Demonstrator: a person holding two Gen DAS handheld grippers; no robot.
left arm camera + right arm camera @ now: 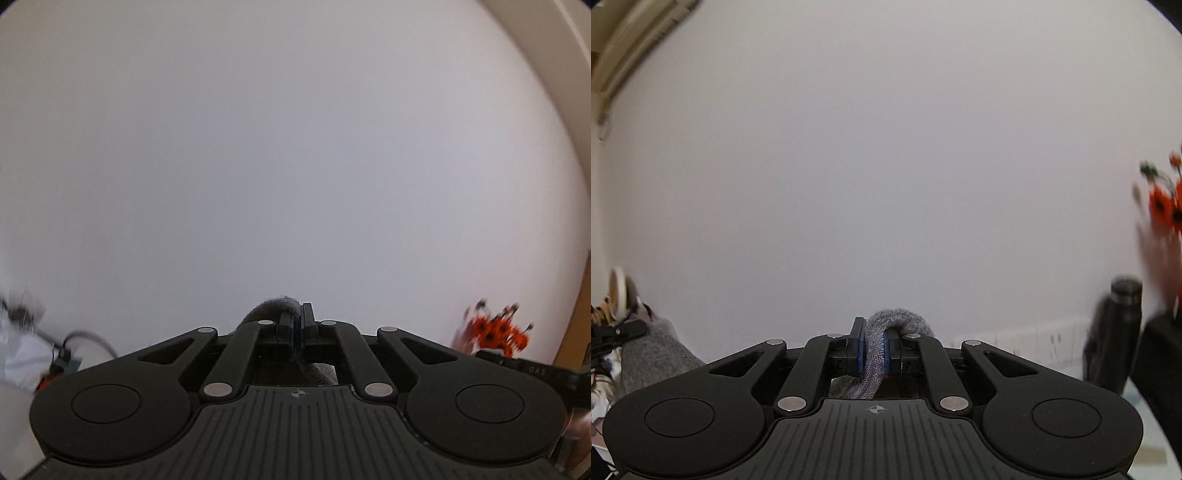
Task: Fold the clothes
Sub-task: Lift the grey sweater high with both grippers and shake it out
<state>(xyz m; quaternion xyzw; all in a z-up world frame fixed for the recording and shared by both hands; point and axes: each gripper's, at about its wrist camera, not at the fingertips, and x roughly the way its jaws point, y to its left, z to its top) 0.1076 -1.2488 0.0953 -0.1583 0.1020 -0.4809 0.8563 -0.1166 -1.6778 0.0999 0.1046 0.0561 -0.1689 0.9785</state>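
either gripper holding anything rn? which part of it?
Both. Left gripper is shut on a fold of grey knit garment; right gripper pinches a bunched edge of grey knit. Which part of the garment cannot be told.

The left claw (297,325) is raised and points level at a blank wall, its two fingers pressed nearly together on a thin fold of grey knit cloth (275,308). The right claw (873,347) points the same way, its jaws slightly wider, clamped on a thicker roll of that cloth.
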